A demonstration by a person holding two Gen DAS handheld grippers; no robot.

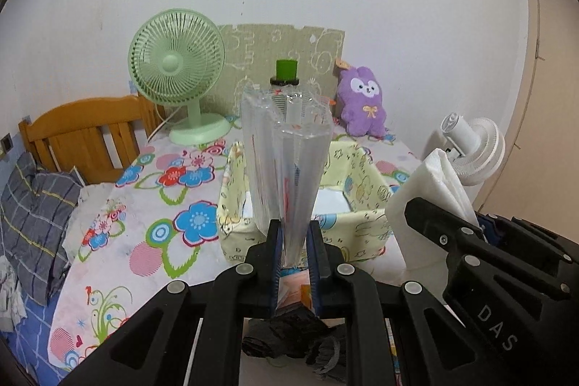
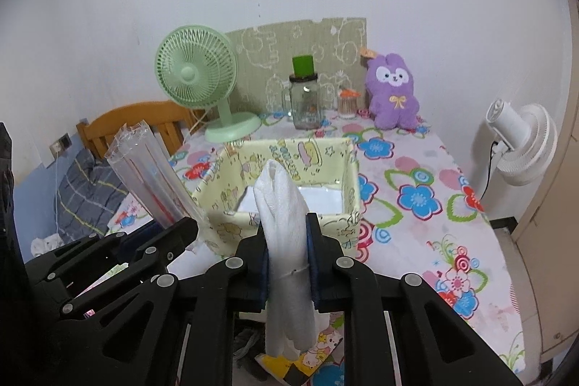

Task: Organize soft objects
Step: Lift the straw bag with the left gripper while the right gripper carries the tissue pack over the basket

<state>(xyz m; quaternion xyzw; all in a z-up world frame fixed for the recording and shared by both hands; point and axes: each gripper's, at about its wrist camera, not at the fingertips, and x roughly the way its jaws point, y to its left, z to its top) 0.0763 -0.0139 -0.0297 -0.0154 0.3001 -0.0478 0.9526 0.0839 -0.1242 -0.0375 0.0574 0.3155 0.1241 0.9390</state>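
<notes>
My left gripper (image 1: pixel 294 241) is shut on a clear plastic packet (image 1: pixel 286 154) that stands up between its fingers; the packet also shows in the right wrist view (image 2: pixel 152 176). My right gripper (image 2: pixel 288 241) is shut on a folded white cloth (image 2: pixel 286 216), also seen at the right in the left wrist view (image 1: pixel 427 198). Both are held just in front of a yellow cartoon-print fabric box (image 2: pixel 289 205), open at the top with a white bottom; it also shows in the left wrist view (image 1: pixel 362 223). A purple plush rabbit (image 2: pixel 392 93) sits at the back against the wall.
The table has a flowered cloth (image 2: pixel 427 205). A green desk fan (image 2: pixel 197 75), a glass jar with a green lid (image 2: pixel 305 96) and a small jar (image 2: pixel 347 104) stand at the back. A white fan (image 2: pixel 521 143) stands right. A wooden chair (image 1: pixel 83 136) and grey bedding (image 1: pixel 32 212) lie left. Dark fabric (image 1: pixel 289 335) lies below the grippers.
</notes>
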